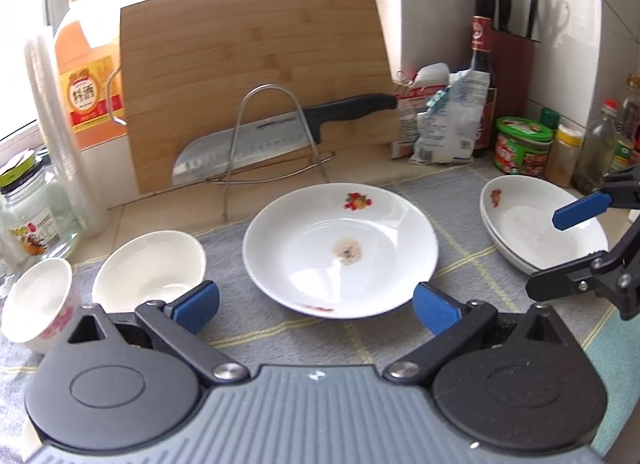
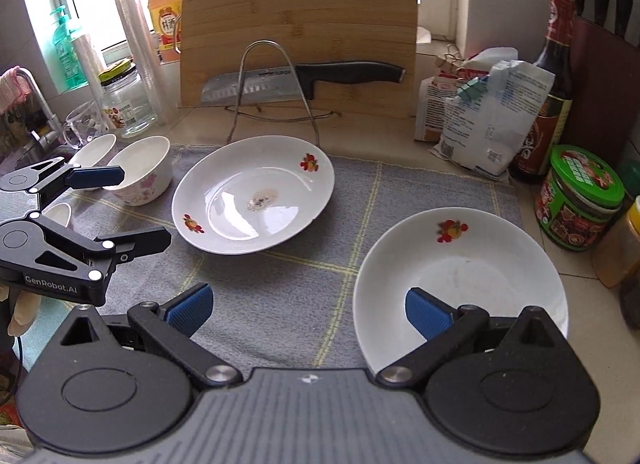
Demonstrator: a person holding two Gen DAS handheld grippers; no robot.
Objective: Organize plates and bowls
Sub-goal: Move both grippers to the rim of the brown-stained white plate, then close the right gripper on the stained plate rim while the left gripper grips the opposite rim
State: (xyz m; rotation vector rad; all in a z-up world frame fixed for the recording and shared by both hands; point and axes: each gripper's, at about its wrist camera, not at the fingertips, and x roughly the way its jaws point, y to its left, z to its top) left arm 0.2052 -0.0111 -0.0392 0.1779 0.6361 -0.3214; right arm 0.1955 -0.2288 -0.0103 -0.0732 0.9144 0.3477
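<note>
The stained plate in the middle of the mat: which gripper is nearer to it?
Left. The left gripper straddles the stained plate's near rim, jaws open. The right gripper is off to its right, at the stacked plates.

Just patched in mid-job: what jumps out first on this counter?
The white plate with a brown stain at its centre lies mid-mat, straight ahead of the open left gripper. Behind it a cleaver rests in a wire rack against the bamboo cutting board. The open right gripper hovers by the stacked plates on the right.
</note>
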